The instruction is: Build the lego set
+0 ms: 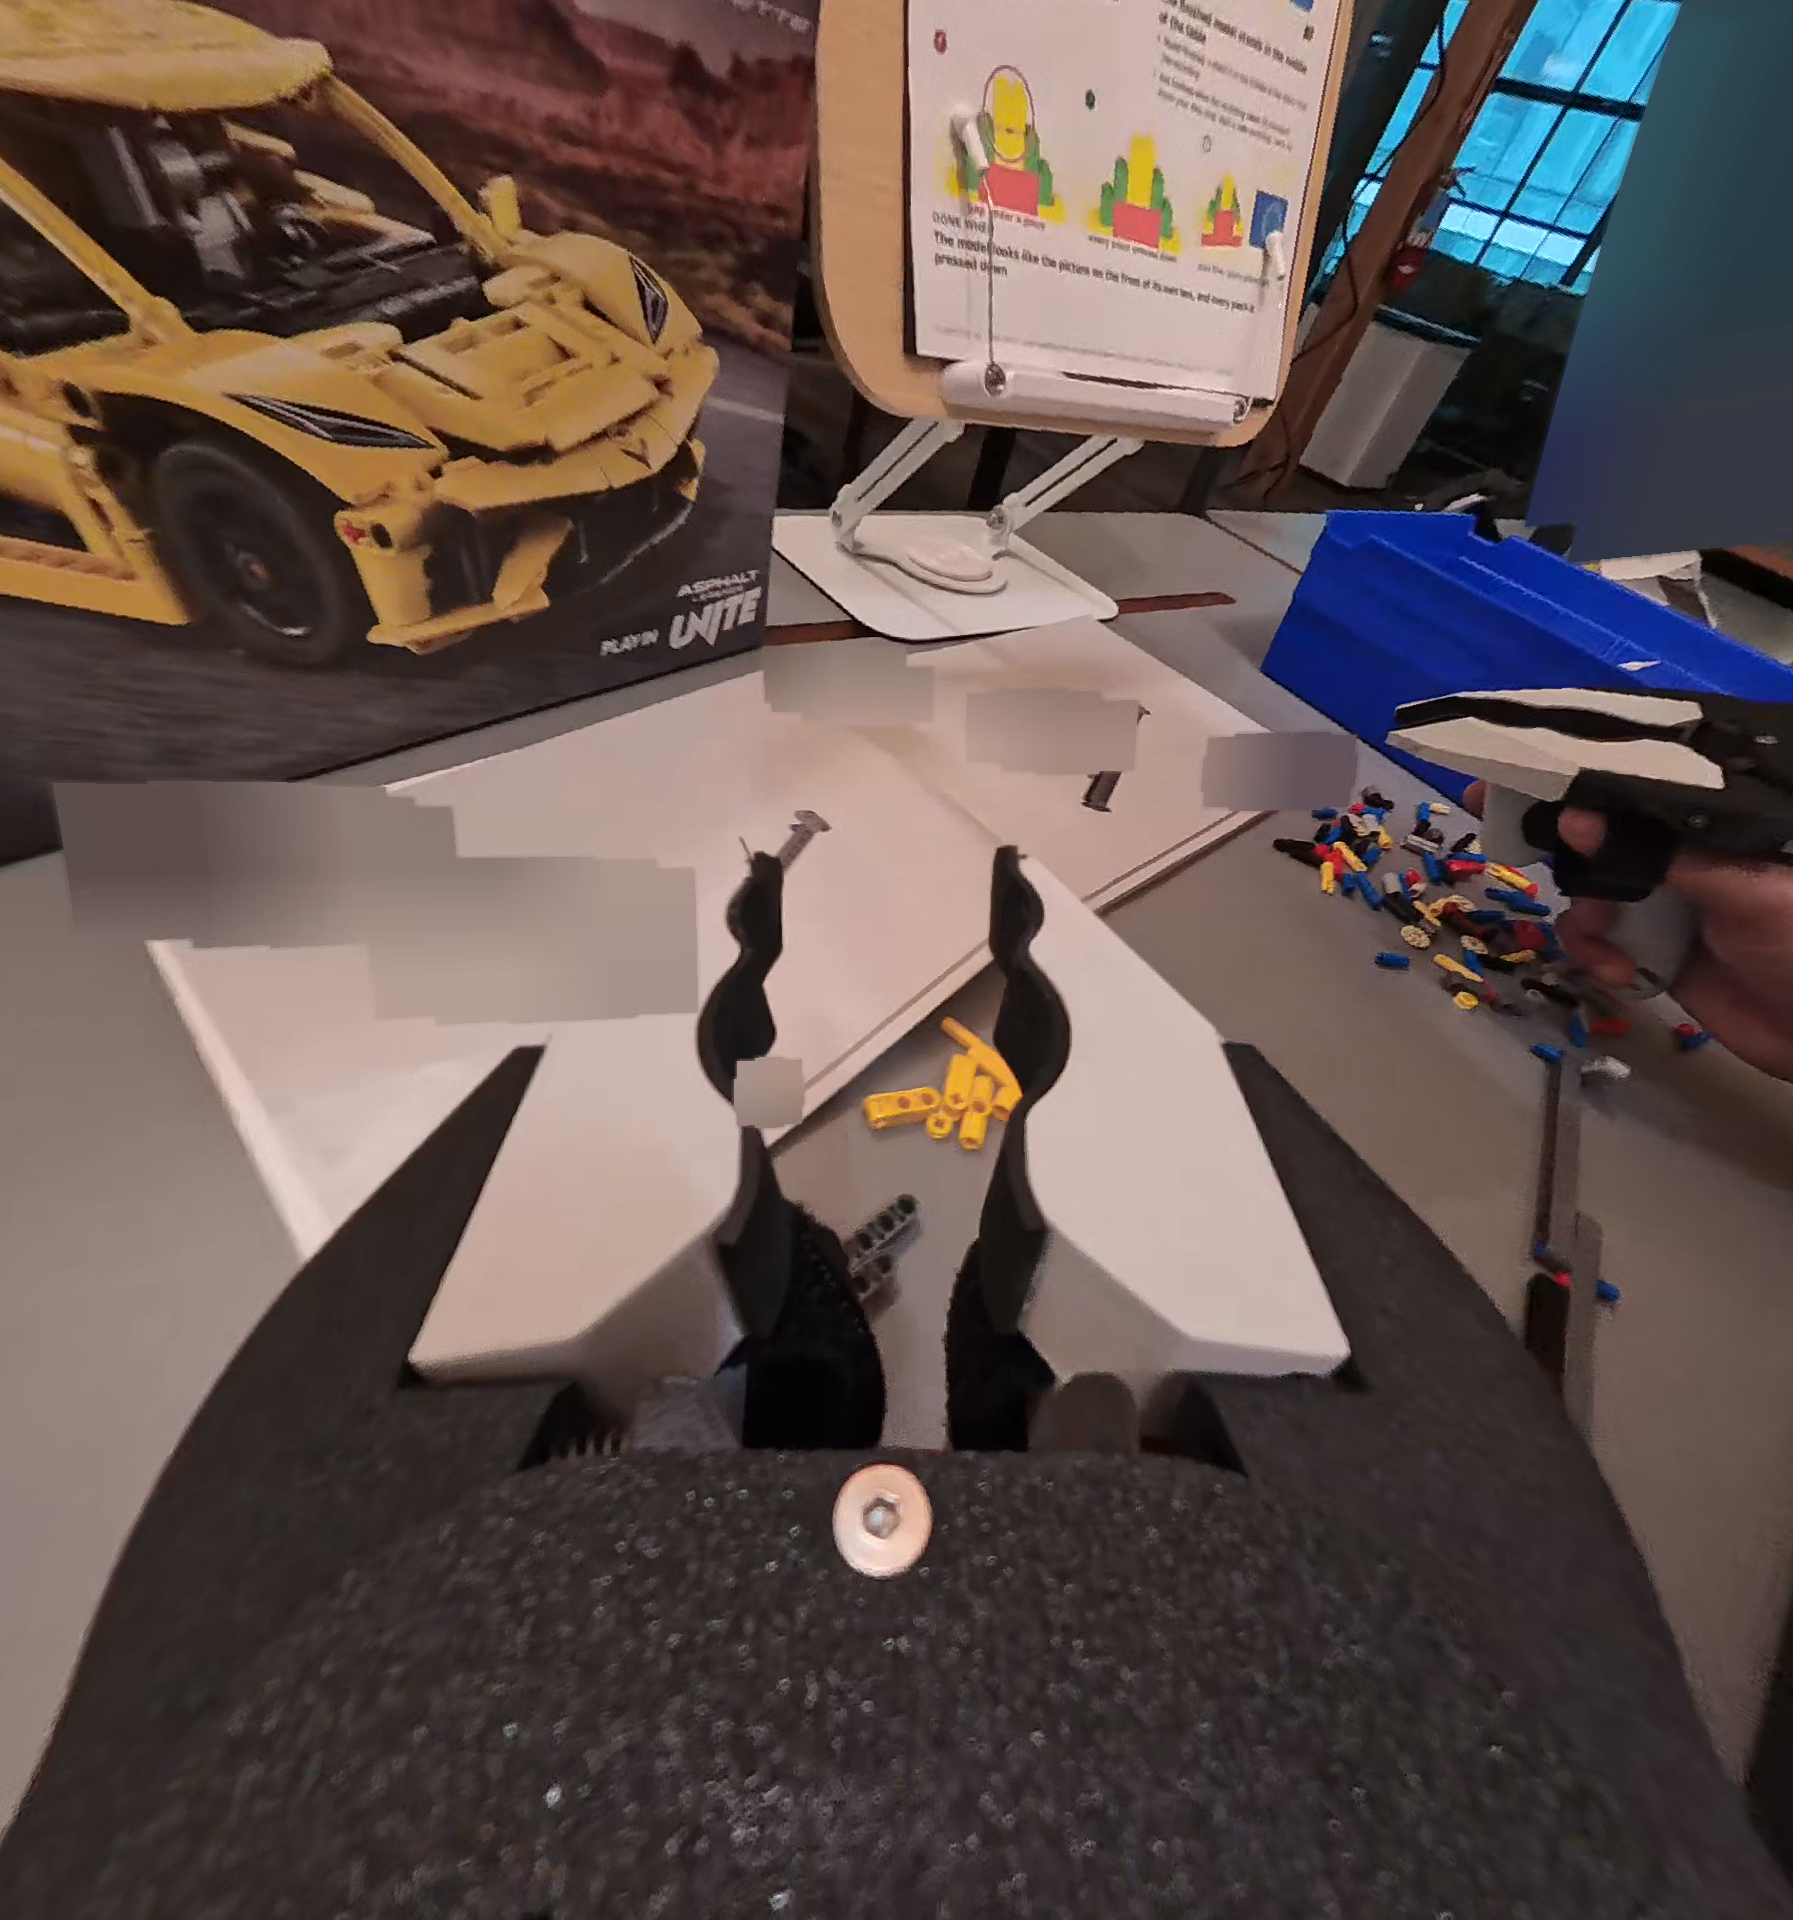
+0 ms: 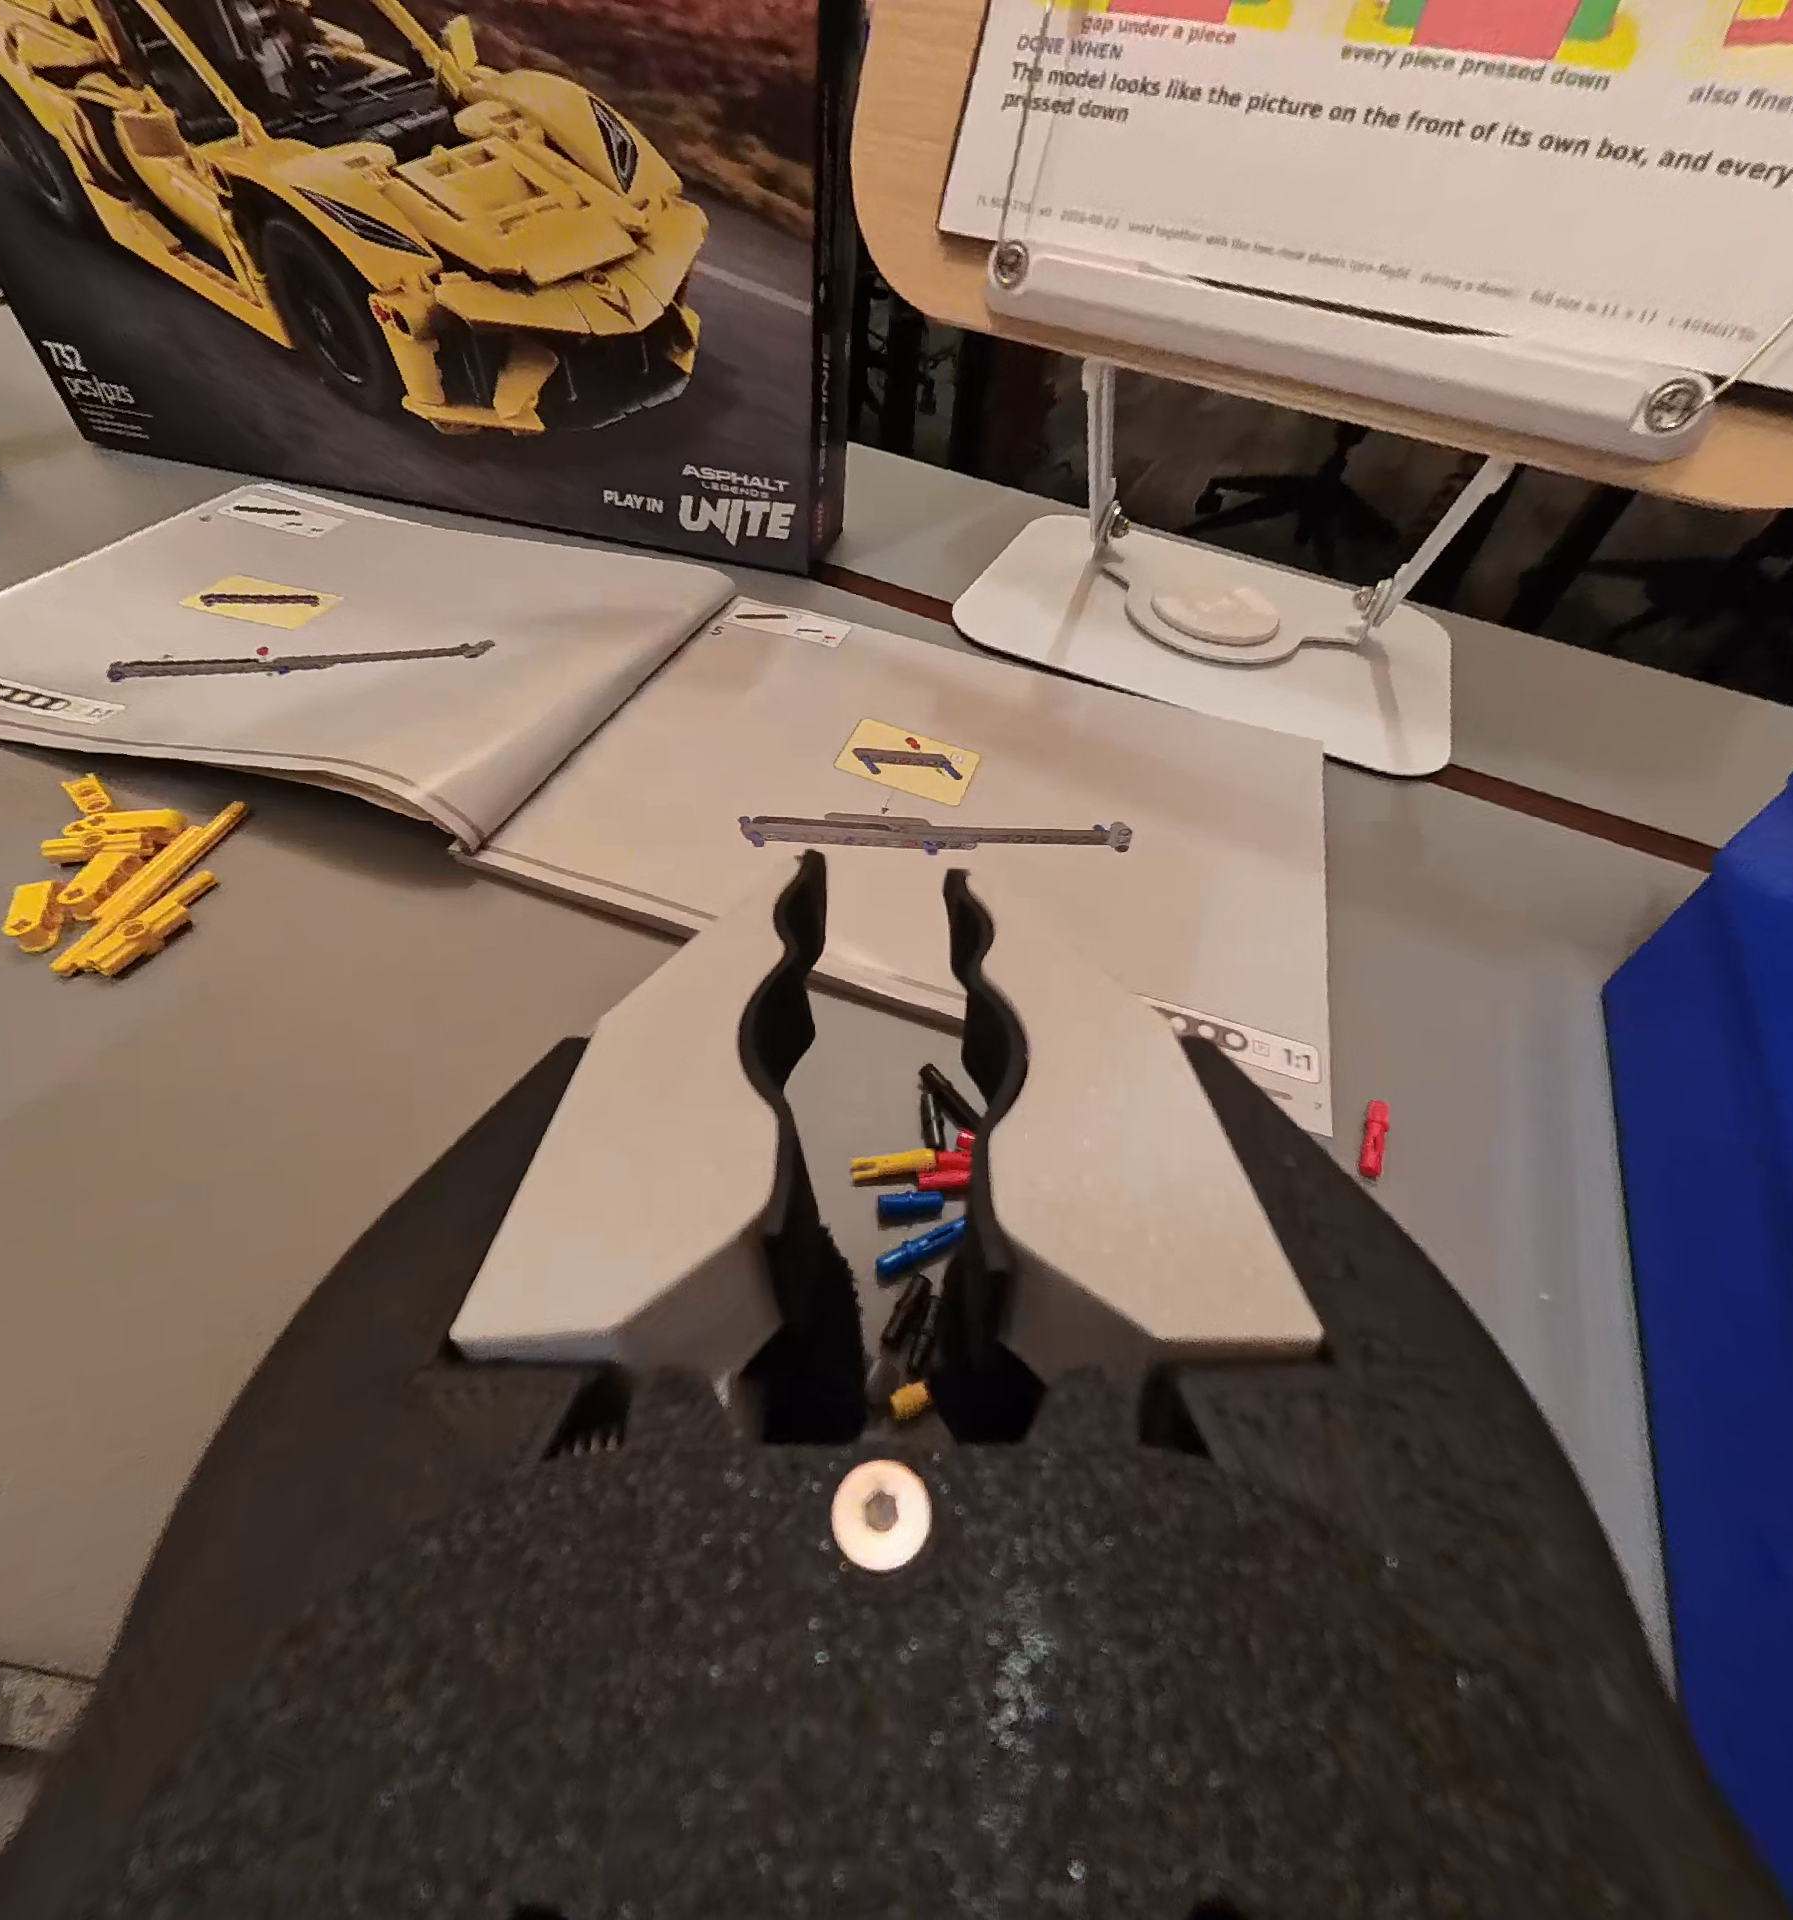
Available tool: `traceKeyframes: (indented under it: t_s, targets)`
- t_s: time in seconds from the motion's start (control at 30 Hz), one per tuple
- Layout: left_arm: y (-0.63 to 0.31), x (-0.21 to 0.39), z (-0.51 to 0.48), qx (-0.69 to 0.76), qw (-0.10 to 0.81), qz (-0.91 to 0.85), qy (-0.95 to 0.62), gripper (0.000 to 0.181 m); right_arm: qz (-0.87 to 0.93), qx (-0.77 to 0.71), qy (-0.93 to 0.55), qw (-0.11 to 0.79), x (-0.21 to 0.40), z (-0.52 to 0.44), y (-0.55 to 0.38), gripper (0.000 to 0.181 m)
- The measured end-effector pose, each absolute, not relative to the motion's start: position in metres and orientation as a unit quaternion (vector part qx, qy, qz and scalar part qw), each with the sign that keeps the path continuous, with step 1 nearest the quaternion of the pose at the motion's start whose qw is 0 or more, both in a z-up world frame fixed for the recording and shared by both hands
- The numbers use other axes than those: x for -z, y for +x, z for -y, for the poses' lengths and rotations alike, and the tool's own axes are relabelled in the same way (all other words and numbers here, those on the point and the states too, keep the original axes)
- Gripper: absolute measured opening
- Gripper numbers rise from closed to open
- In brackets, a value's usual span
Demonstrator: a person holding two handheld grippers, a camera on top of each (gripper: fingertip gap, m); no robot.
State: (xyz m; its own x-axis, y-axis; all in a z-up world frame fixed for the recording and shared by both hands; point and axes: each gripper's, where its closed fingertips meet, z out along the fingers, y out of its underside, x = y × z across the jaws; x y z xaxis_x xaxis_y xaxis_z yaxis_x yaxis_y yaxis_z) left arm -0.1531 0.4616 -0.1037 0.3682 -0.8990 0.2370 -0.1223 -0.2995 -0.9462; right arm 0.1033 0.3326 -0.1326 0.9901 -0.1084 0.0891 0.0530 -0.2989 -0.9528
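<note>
My left gripper [image 1: 887, 862] is open and empty, held above the open instruction booklet [image 1: 871, 935]. Below its fingers lie a cluster of yellow pieces [image 1: 949, 1101] and a short grey beam [image 1: 881, 1242]. A small grey piece [image 1: 807, 831] shows by the left fingertip. My right gripper [image 2: 887, 873] is open and empty over several loose red, blue, yellow and black pins [image 2: 918, 1195] at the booklet's [image 2: 975, 914] near edge. It also shows in the left wrist view [image 1: 1396, 722], held by a hand above the pin pile [image 1: 1443, 904]. A long dark beam [image 1: 1552, 1174] lies at the right.
The set's box [image 2: 404, 260] with a yellow car stands at the back left. A stand with an instruction sheet [image 2: 1287, 312] is behind the booklet. A blue bin [image 2: 1754, 1143] stands close on the right. Yellow pieces [image 2: 113, 883] lie left, a red pin [image 2: 1373, 1138] right. About 30 cm separates my left fingertips from my right.
</note>
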Motion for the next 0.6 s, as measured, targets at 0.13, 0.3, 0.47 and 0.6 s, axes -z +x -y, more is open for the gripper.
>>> traceKeyframes:
  t_s: [0.13, 0.3, 0.47, 0.6]
  targets:
    - [-0.178, 0.088, -0.474, 0.396, 0.496, -0.391, -0.666, 0.028, -0.020, 0.036, -0.812, 0.582, 0.140, -0.333, 0.096, 0.021]
    - [-0.218, 0.136, -0.472, 0.305, 0.372, -0.531, -0.697, 0.027, -0.011, 0.038, -0.817, 0.575, 0.144, -0.329, 0.093, 0.020]
    - [-0.246, 0.194, -0.488, 0.140, 0.271, -0.638, -0.707, 0.027, -0.007, 0.042, -0.817, 0.575, 0.143, -0.326, 0.092, 0.019]
    - [-0.229, 0.187, -0.505, 0.138, 0.272, -0.641, -0.704, 0.024, -0.006, 0.046, -0.819, 0.572, 0.143, -0.324, 0.093, 0.019]
